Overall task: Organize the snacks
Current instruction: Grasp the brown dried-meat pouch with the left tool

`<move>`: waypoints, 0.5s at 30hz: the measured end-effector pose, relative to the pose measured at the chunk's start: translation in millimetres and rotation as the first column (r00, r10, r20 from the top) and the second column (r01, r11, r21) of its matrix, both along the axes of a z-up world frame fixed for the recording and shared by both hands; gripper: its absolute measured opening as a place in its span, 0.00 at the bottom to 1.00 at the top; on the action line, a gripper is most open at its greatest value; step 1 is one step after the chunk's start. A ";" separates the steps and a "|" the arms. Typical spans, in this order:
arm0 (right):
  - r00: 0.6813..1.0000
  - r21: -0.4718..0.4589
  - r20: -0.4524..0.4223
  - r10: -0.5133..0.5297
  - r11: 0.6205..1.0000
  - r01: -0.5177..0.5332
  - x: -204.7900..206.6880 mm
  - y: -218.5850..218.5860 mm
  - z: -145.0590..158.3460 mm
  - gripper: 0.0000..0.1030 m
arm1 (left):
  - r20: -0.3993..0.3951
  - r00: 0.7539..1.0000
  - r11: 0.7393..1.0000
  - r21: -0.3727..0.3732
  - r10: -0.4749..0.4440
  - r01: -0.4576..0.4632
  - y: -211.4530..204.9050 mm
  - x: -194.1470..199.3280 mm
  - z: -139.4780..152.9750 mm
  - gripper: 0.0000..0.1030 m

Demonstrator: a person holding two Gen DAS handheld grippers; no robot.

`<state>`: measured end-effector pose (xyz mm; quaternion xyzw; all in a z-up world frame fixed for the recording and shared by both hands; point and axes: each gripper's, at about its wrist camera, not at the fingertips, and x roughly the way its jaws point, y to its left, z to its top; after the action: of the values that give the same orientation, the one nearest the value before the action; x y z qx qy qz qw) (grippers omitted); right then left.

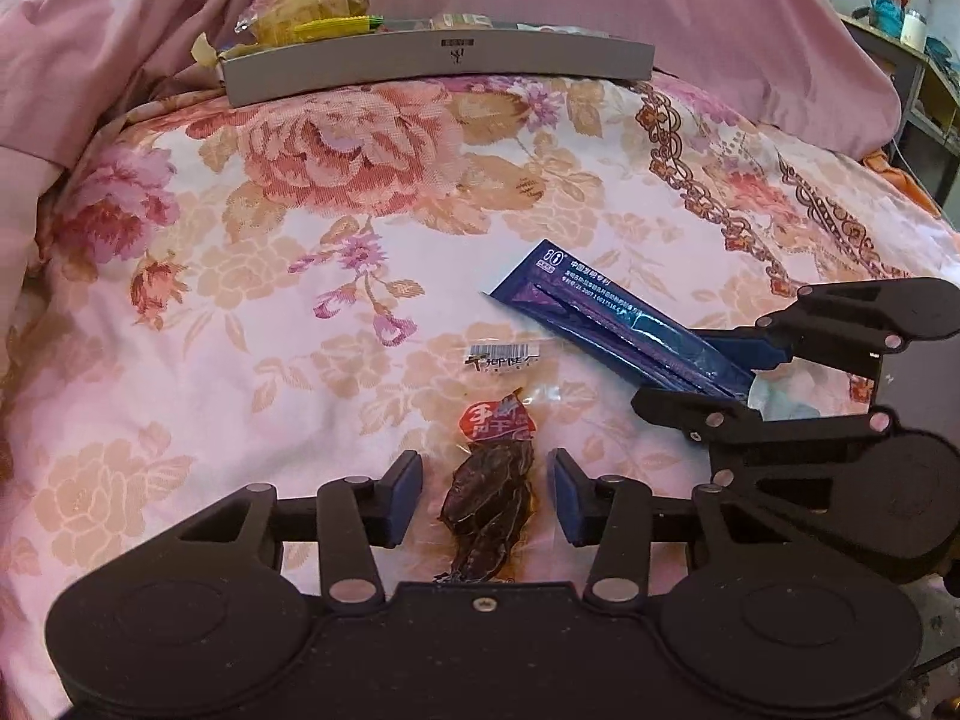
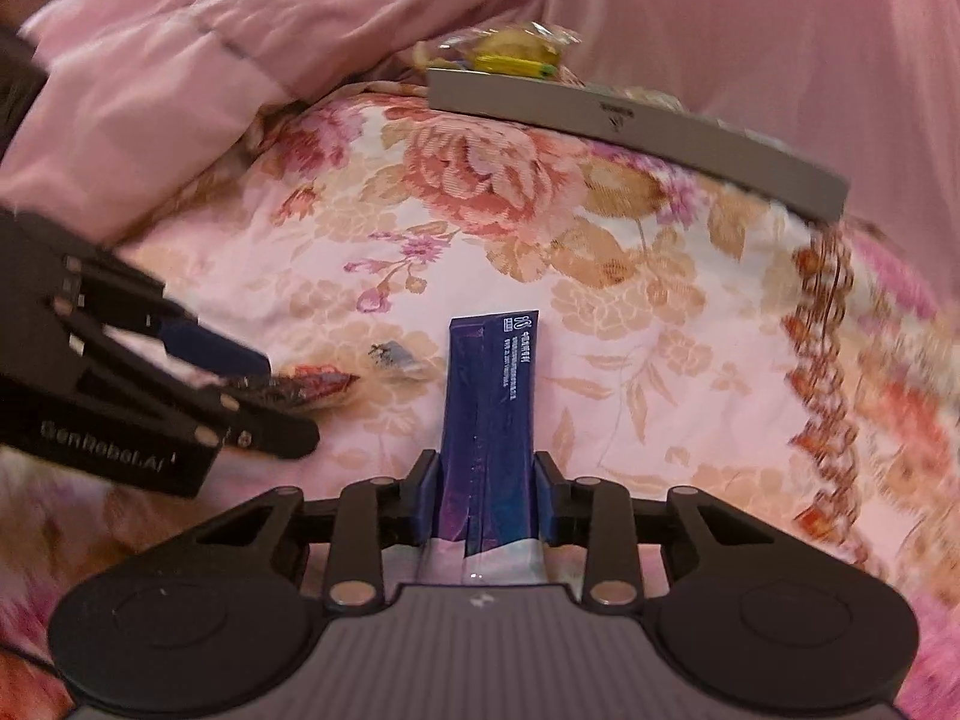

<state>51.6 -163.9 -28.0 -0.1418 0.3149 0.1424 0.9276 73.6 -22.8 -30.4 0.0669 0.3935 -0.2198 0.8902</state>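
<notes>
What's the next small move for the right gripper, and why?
Probably lift the blue packet and carry it toward the grey tray. The right gripper is already shut on its near end, the rest lies on the floral cover, and the tray already holds other snacks.

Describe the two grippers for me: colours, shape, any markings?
Both are matte black linkage grippers with silver pivot pins, two round black discs at the base and blue pads on the fingers. The left gripper has a dark base plate with one screw; pale lettering runs along its side in the right view. The right gripper has a grey ribbed base plate. No cables or sleeves show.
</notes>
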 end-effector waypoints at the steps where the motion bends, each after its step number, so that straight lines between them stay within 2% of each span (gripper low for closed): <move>1: 1.000 -0.032 0.018 0.007 0.999 -0.006 -2.4 2.5 -0.6 0.34 | -0.001 1.000 1.000 -0.005 0.004 -0.004 -0.1 -0.4 0.4 0.46; 7: 0.998 -0.109 0.063 0.025 0.994 -0.018 -8.0 7.3 -3.2 0.34 | 0.003 1.000 1.000 -0.020 0.017 -0.017 0.1 -1.9 1.8 0.46; 15: 0.994 -0.143 0.097 0.040 0.989 -0.026 -10.5 7.2 -3.3 0.34 | 0.032 0.999 1.000 -0.025 0.014 -0.013 -1.4 -5.8 5.1 0.46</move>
<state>41.1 -156.7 -31.3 -0.2196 0.2750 0.1278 0.9273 67.9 -24.2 -25.3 0.0570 0.3767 -0.2176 0.8986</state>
